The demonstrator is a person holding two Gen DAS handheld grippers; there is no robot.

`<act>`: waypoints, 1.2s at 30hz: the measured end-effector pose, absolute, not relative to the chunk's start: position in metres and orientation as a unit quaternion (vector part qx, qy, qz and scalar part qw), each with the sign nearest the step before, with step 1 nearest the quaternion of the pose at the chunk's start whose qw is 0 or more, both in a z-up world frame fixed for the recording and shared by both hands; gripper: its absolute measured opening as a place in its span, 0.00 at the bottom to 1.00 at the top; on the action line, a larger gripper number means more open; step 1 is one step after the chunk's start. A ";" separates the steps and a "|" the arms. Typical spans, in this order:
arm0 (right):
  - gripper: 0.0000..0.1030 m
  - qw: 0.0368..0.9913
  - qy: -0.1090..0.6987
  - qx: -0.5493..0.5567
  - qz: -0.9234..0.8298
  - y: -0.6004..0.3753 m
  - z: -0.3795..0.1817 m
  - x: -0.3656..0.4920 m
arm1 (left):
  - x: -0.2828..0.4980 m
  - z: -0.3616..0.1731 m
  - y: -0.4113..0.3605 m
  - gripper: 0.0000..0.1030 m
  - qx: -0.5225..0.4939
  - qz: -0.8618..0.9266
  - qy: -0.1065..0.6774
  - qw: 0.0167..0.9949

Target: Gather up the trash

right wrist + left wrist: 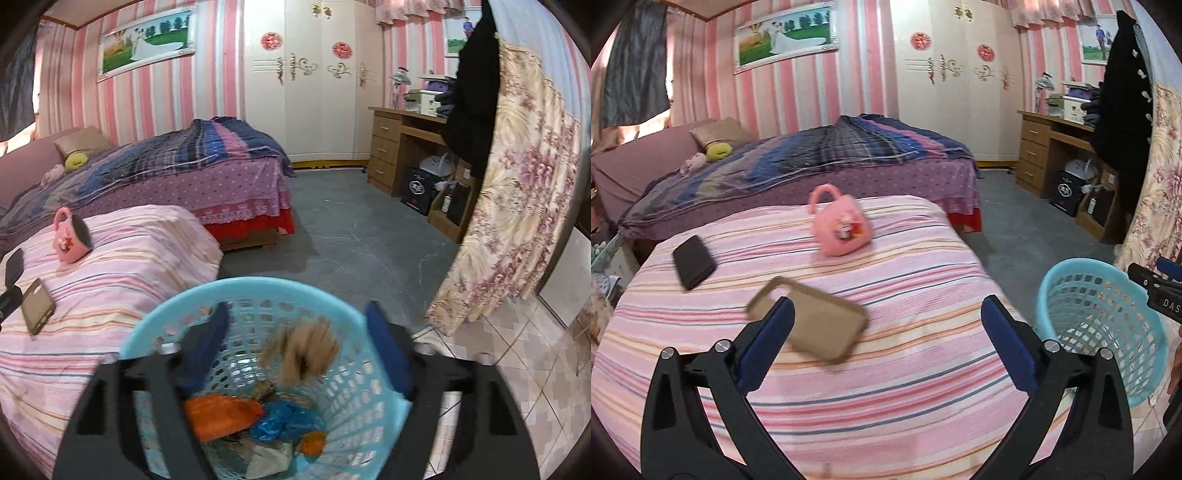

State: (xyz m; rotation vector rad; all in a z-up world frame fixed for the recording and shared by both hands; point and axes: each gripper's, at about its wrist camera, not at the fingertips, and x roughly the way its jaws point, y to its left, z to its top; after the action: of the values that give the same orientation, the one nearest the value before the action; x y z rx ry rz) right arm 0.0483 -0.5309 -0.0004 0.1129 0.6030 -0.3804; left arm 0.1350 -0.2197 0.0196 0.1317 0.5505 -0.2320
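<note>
- Right tongs [295, 354]: jaws spread wide over the blue basket [373, 373], nothing pinched. A brown crumpled scrap [306, 354] sits blurred between them, apparently dropping in.
- Basket stands on the floor just beside the striped bed [122, 266]; already holds orange wrapper [218, 413], blue plastic [280, 424], pale paper bits at the bottom.
- Left tongs [886, 325]: wide open, empty, hovering over the bed w/ a tan phone case [827, 325] lying flat by the left pad.
- Also on the bed: dark phone [692, 262] & pink mug [838, 225] on its side. Prob. not trash; can't tell re the case.
- Handling, my guess: scrap is light, soft, crushable – pinch anywhere, gentle squeeze enough. Wrappers slippery, may spring back.
- Case: thin, flexy, lies flat – take it by an edge, not from above.
</note>
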 end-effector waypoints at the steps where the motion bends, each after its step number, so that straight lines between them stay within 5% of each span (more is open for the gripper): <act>1: 0.78 0.936 0.295 0.053 -0.183 -0.528 0.001 0.049 | 0.133 0.021 -0.209 0.95 0.063 -0.110 0.272 0.954; 10: 0.96 0.950 0.271 0.057 -0.145 -0.487 0.012 0.040 | 0.103 0.032 -0.128 0.95 0.054 -0.063 0.260 0.962; 21: 0.96 0.960 0.263 0.020 -0.097 -0.387 0.020 0.027 | 0.063 0.027 -0.040 0.95 0.019 -0.015 0.249 0.968; 36: 0.96 0.969 0.240 -0.033 -0.044 -0.266 0.014 -0.028 | 0.037 0.015 -0.021 0.95 0.024 0.000 0.242 0.970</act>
State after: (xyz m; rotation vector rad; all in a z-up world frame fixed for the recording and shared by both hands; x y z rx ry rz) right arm -0.0278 -0.2656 0.0138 -0.0675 0.4847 -0.0881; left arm 0.0373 -0.0207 0.0148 0.0479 0.4887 -0.0004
